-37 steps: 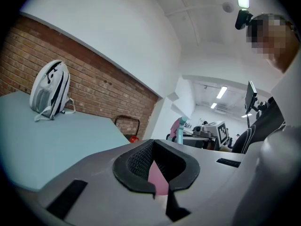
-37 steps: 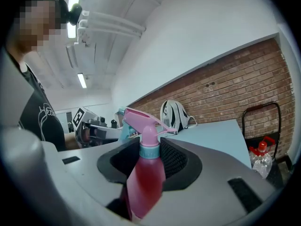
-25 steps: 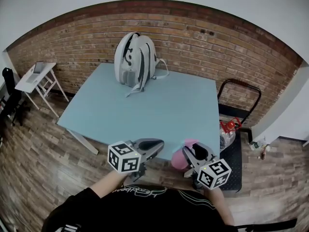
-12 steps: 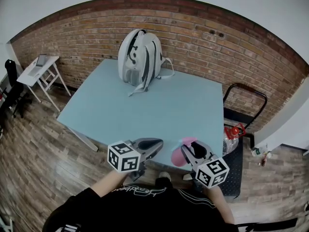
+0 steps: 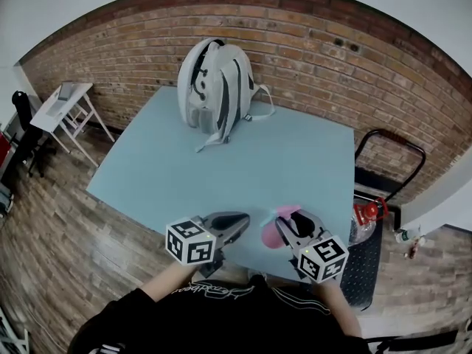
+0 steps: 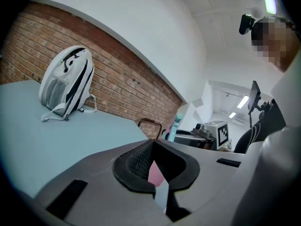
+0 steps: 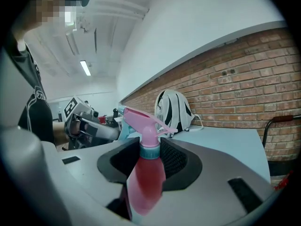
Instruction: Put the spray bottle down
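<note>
Two hand-held grippers are being held side by side at the near edge of the light blue counter (image 5: pixel 221 175), each by one of the person's hands. The spray bottle (image 5: pixel 270 234) is being clamped by the right hand-held gripper (image 5: pixel 286 227). In the right gripper view, the dark pads of the right hand-held gripper (image 7: pixel 149 149) are being pressed against both sides of the spray bottle (image 7: pixel 143 182), just below its teal collar. The pink body is being kept upright, with the pink trigger head above the jaws.

In the head view the bottle is being shown over the counter's near right part, just inside the near edge. Whether its base is touching the surface cannot be told.

The left hand-held gripper (image 5: pixel 237 220) is being carried just left of the bottle, apart from it. In the left gripper view, the tips of the left hand-held gripper (image 6: pixel 151 142) are being held together, and nothing is being gripped by them.

A white and grey backpack (image 5: pixel 214 87) is being propped upright at the far left of the counter, well apart from both grippers, in front of a brick wall (image 5: pixel 332 57). A small white table (image 5: pixel 63 109) is being seen on the wooden floor (image 5: pixel 59 234) at the far left. A black tubular frame (image 5: pixel 391 135) is being seen to the right of the counter.
</note>
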### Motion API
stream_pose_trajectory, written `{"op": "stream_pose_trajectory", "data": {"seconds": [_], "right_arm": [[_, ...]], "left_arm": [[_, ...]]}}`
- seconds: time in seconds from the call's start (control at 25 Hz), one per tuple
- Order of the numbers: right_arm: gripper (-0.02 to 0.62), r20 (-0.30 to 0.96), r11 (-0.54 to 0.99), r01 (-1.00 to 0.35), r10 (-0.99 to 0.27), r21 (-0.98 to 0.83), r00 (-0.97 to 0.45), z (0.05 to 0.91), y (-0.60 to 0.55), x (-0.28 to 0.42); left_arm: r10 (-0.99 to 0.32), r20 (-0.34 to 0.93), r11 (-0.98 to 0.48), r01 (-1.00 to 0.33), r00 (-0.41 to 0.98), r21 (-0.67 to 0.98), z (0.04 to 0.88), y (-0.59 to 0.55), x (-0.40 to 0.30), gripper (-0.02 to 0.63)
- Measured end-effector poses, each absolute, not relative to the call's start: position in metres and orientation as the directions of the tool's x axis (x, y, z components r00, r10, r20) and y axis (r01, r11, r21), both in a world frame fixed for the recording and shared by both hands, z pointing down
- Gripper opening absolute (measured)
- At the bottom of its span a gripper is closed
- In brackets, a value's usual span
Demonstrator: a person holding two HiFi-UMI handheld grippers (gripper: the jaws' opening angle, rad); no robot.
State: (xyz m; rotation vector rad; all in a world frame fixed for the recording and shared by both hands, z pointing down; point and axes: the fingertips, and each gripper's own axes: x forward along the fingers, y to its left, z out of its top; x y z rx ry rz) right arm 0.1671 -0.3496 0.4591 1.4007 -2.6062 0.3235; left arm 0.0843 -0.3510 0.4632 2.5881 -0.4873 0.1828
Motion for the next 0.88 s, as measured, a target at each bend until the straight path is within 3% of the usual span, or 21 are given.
{"op": "stream_pose_trajectory", "data": {"seconds": [0.32, 0.88], "right_arm": [[0.137, 0.305, 0.560, -0.826, -0.777, -0.065, -0.551, 0.482, -0.409, 0.172], [0.137, 0.300, 0.560, -0.824, -0.773, -0.090, -0.559, 0.521, -0.462, 0.173]], "left_arm": [[-0.323, 0.219, -0.779, -0.390, 0.921, 0.491, 0.485, -0.396, 0.087, 0.008], [-0.336, 0.282, -0.739, -0.437, 0.899, 0.513, 0.523, -0.416, 0.080, 0.008]]}}
